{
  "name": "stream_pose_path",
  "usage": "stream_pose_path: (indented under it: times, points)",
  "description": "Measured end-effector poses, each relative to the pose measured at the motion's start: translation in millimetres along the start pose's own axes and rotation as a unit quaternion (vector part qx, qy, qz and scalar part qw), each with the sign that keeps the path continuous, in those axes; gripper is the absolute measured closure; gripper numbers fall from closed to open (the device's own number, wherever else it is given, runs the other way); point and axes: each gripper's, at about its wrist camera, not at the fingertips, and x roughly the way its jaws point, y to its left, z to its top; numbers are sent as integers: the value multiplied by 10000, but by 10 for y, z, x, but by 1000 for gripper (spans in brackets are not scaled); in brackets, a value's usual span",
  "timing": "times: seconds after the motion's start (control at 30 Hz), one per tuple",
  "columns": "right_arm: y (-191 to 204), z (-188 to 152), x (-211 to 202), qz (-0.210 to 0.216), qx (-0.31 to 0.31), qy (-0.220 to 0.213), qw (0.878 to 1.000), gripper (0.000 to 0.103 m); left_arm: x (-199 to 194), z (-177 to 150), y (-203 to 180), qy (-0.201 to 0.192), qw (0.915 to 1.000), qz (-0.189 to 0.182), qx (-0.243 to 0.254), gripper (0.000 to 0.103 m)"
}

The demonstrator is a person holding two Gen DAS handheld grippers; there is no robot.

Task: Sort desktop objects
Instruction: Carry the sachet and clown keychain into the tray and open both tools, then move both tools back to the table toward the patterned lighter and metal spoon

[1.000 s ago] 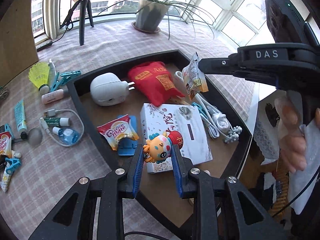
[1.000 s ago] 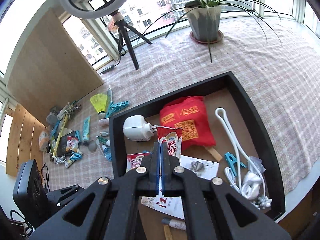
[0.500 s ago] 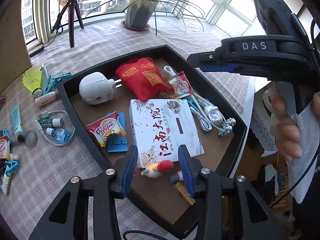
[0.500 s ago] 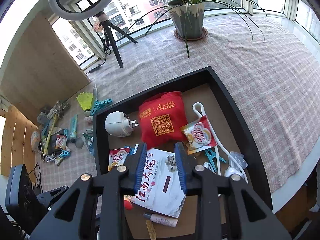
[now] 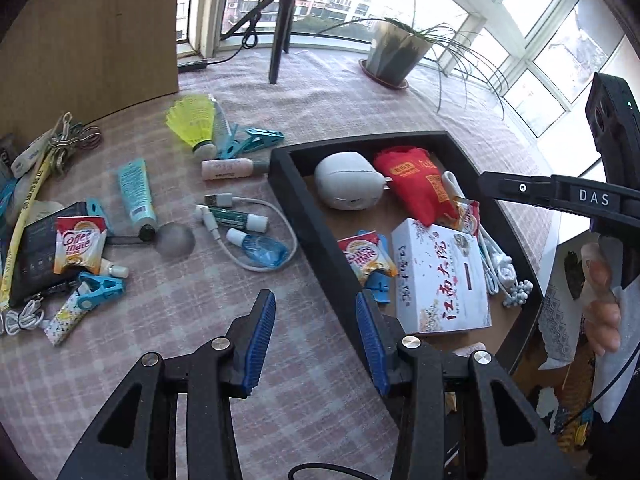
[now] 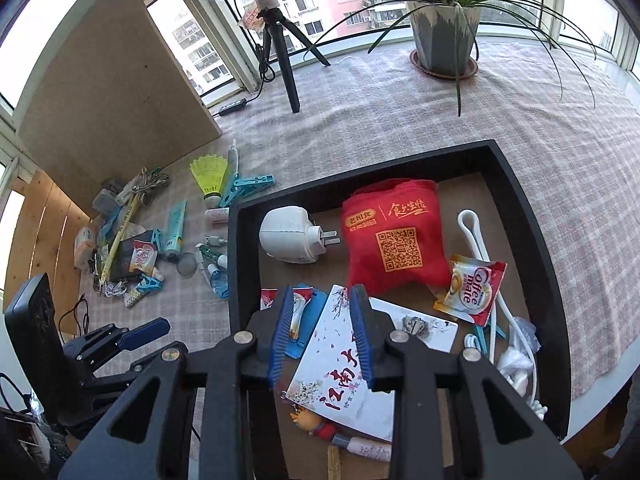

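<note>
Left tool (image 5: 316, 344) now spread and empty; its jaws have just been opening, and the cartoon figurine (image 6: 310, 420) it carried a second ago lies in the black tray (image 6: 532, 216) at the box's (image 6: 344, 384) 6 o'clock. Right tool (image 6: 320, 336) also just opened, nothing between the pads; its creamer sachet (image 6: 470, 290) sits at 3 o'clock of the red pouch (image 6: 396, 232). Two drops done. Left tool has swung over the surface (image 5: 200, 320); loose clutter at its 10 o'clock is likely next.

Our two black handheld grippers with blue pads

We see the left gripper (image 5: 316, 340) and right gripper (image 6: 320, 332) share silver screws and cut-out black arms; white "DAS" lettering marks the right one's side.
</note>
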Motion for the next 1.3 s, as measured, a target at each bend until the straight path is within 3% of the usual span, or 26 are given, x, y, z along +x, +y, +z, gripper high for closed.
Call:
stream_pose_path:
  times: [0.33, 0.93, 1.0, 1.3]
  points:
    - [650, 91, 321, 89, -814, 187, 9965, 74, -148, -54, 642, -121, 9966, 703, -406, 63]
    - [1720, 240, 1229, 562, -2123, 949, 9710, 72, 62, -198, 1648, 248, 9885, 1075, -1031, 63]
    - [1807, 256, 1347, 637, -2187, 1048, 9681, 68, 87, -219, 1751, 286, 9880, 1101, -1041, 63]
    - [2248, 251, 1844, 922, -2684, 1503, 9470, 67, 176, -226, 1965, 417, 9883, 1129, -939, 63]
